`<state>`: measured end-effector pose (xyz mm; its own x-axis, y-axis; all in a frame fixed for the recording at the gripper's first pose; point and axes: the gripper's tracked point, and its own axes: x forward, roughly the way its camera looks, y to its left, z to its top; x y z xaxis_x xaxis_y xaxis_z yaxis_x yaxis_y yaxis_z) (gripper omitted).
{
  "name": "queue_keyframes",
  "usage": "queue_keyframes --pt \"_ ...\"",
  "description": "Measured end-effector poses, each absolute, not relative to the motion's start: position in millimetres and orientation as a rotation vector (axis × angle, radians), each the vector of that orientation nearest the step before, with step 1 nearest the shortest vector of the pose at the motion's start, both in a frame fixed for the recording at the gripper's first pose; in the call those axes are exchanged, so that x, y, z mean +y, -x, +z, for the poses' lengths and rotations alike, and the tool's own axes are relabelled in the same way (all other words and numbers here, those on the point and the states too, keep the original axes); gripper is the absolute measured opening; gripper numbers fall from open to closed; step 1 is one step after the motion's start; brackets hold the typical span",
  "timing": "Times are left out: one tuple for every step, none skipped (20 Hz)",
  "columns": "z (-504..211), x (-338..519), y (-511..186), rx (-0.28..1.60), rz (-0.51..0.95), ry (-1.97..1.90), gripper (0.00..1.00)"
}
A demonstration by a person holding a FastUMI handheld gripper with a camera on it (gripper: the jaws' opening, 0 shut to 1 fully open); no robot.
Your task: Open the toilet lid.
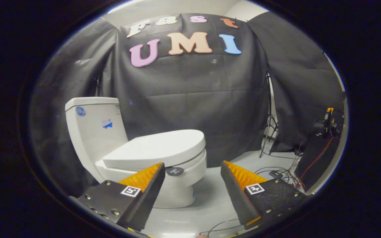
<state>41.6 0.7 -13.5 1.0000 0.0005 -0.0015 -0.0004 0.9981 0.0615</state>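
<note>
A white toilet (111, 145) stands ahead and to the left of my fingers, its tank (93, 127) against the black cloth wall. Its lid (157, 148) lies flat and closed over the bowl, front edge pointing right. A small dark round sticker (174, 171) sits on the bowl just under the lid's front. My gripper (192, 165) is open, fingers wide apart, nothing between them. The left fingertip (157, 170) overlaps the bowl's front in the view; the right fingertip (227, 168) is over bare floor. The toilet looks a short distance beyond the fingers.
Pale floor (210, 195) spreads right of the toilet. A light stand (270, 122) rises at the back right by the cloth. Loose cables (279, 173) lie on the floor near a dark table (319, 148) with equipment on it.
</note>
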Motion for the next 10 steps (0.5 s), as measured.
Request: queue_keyframes --pt "-8.5 -1.4 -44.9 -0.011 -0.004 -0.077 0.99" --pt "-5.4 -1.9 -48.3 -0.020 -0.006 -0.090 0.99" --pt "-3.7 -2.4 -51.9 -0.030 -0.006 -0.098 0.99" --pt "-5.1 -2.5 -56.7 -0.031 -0.007 -0.098 0.99" --pt "-9.5 -2.7 -62.2 -0.024 -0.007 -0.095 0.99" --pt "-16.8 -2.9 -67.6 -0.011 -0.003 -0.094 0.99" --pt "-27.9 -2.6 -74.5 0.019 0.002 -0.094 0.99" --pt "-41.7 -1.8 -80.8 0.059 0.007 -0.095 0.99" --pt "-50.5 1.8 -86.5 0.087 0.024 -0.109 0.99" --pt "-53.2 5.4 -91.8 0.101 0.040 -0.132 1.00"
